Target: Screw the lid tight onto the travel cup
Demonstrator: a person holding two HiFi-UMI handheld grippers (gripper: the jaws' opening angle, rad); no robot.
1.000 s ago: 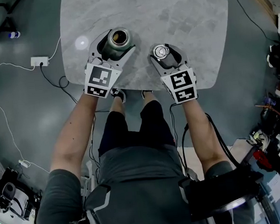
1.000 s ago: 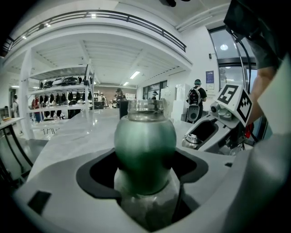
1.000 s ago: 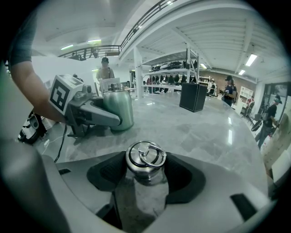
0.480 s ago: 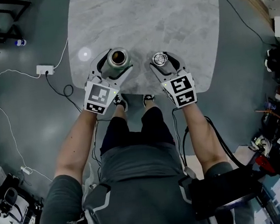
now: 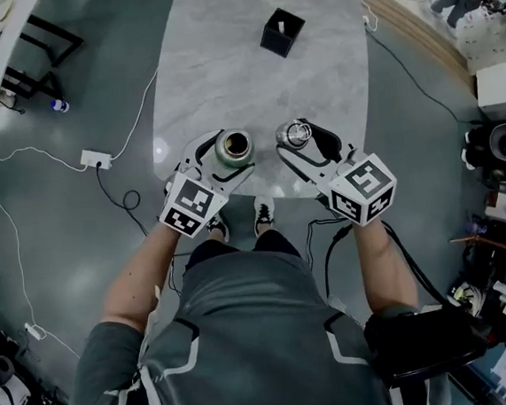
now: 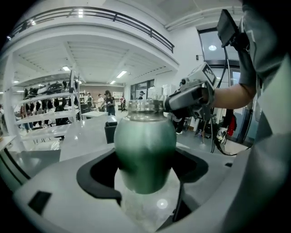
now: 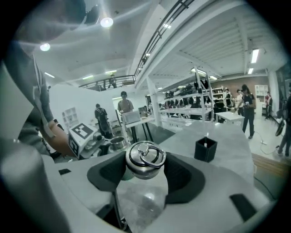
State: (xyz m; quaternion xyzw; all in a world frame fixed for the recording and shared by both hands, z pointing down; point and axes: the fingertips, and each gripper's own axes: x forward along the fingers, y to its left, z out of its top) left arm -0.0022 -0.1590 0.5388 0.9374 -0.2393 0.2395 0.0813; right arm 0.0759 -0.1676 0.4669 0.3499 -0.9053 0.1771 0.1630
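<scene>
The left gripper (image 5: pixel 228 155) clamps the stiff, probably slippery travel cup (image 6: pixel 144 154) mid-body; just right of it, the right gripper (image 5: pixel 300 141) pinches the light-looking lid (image 7: pixel 144 160) by its sides.

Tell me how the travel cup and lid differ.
The travel cup is green and tall; the lid is silver and squat. The cup's mouth is open, while the lid carries a ring on top. Both are clamped, the cup in the left gripper, the lid in the right gripper.
</scene>
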